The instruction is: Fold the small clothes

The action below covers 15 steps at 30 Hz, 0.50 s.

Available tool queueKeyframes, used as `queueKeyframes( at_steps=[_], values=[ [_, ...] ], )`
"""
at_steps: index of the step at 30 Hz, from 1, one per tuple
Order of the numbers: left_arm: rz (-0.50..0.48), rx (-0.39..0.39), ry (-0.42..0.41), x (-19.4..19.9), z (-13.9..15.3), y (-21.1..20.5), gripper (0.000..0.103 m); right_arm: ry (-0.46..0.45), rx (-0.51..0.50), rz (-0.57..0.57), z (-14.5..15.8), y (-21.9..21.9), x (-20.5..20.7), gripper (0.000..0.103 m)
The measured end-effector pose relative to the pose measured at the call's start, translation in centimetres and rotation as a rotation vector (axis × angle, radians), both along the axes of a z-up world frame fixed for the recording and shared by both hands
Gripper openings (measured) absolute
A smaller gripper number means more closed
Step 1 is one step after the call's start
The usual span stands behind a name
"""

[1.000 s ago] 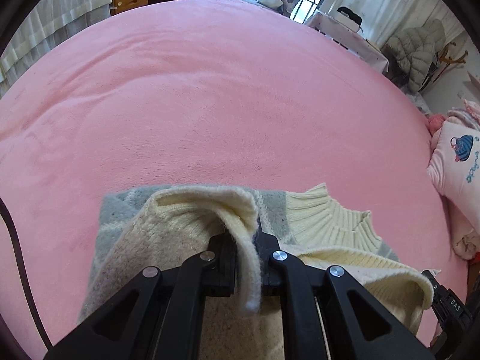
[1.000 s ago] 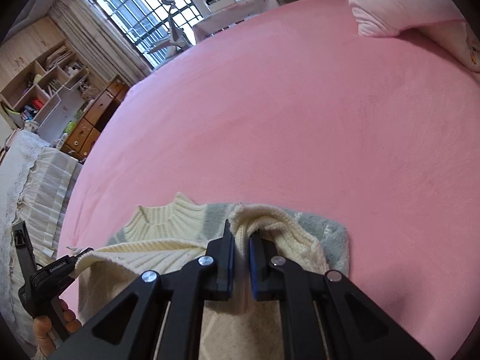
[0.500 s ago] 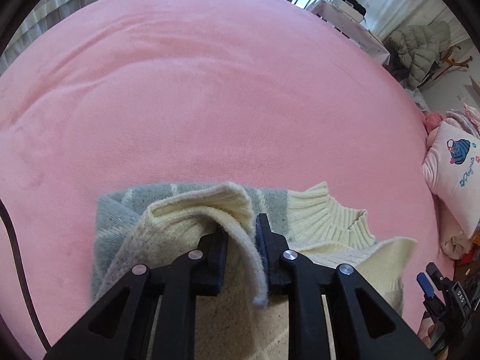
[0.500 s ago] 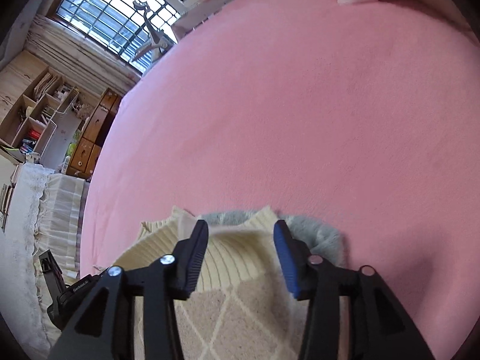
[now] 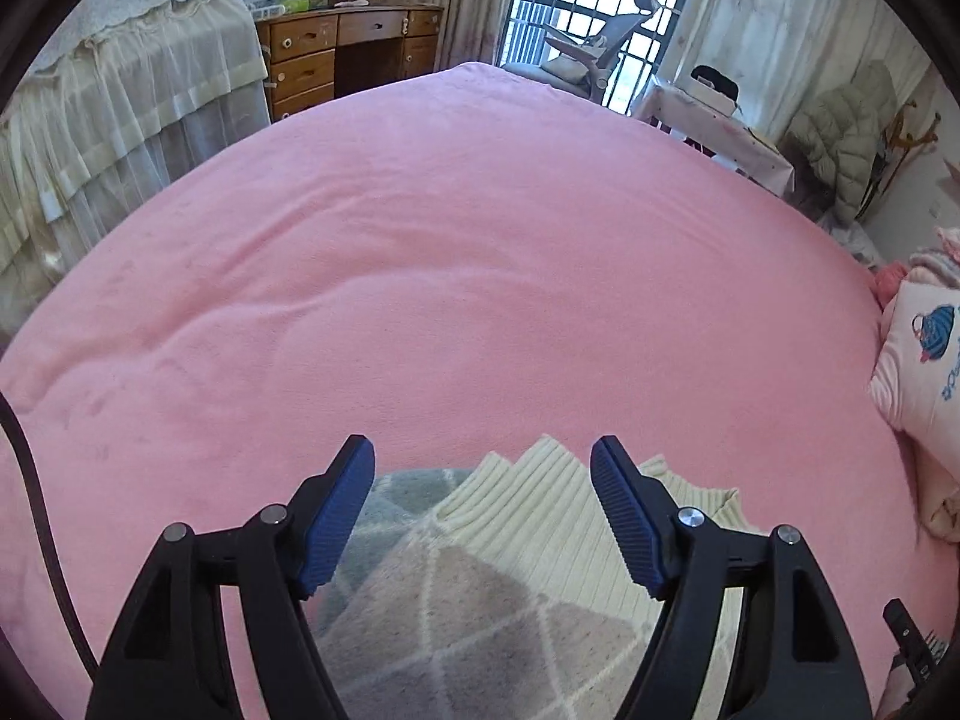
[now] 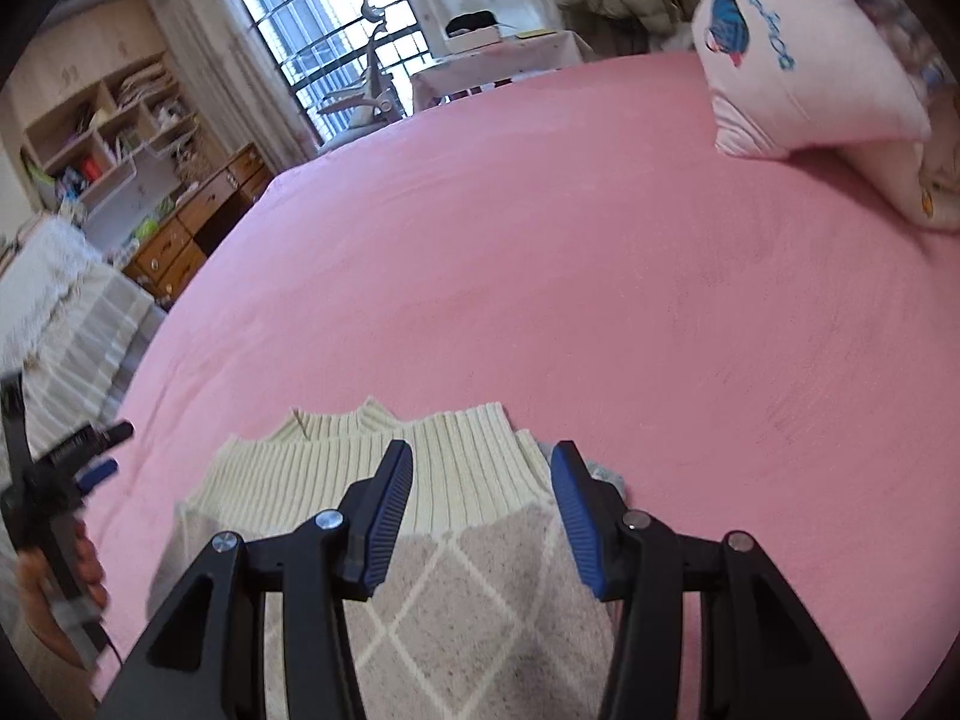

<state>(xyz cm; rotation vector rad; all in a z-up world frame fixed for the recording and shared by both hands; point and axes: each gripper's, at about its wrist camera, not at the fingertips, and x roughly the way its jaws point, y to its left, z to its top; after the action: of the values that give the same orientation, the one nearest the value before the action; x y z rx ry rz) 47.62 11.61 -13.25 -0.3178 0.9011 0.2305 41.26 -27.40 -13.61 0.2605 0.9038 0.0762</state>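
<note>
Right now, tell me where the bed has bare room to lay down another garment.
Free: the wide pink fleece bedspread beyond the cream-and-grey knitted sweater, up to the far edge by the wooden drawer desk. In the right wrist view, also between the sweater and the pink printed pillow. Crowded: the near edge under both open hand-held grippers.

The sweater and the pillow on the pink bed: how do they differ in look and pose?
The sweater is knitted, cream ribbing above a beige diamond pattern; the pillow is smooth pale pink with a blue print. The sweater lies flat and folded; the pillow stands puffed up, leaning. Both rest on the bed.
</note>
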Motion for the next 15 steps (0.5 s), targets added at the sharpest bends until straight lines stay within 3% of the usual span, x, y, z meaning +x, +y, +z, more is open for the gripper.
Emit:
queueKeyframes(
  at_steps=[4,9,12,15],
  values=[
    [-0.067,0.066,0.006,-1.8,-0.2,-1.5,0.073,0.024,-0.053,0.04,-0.4,1.9,-0.8,0.048],
    [-0.232,0.172,0.117,-6.1,-2.6,-5.7,0.073,0.055,-0.039,0.124,-1.5,4.8,-3.5,0.048],
    [-0.325,0.215,0.11,-10.2,-3.7,-8.3,0.073,0.073,-0.032,0.189,-2.0,7.1,-5.6,0.048],
    [-0.355,0.241,0.084,-13.7,-4.4,-9.5,0.073,0.07,-0.021,0.255,-2.3,9.5,-8.2,0.048]
  ],
)
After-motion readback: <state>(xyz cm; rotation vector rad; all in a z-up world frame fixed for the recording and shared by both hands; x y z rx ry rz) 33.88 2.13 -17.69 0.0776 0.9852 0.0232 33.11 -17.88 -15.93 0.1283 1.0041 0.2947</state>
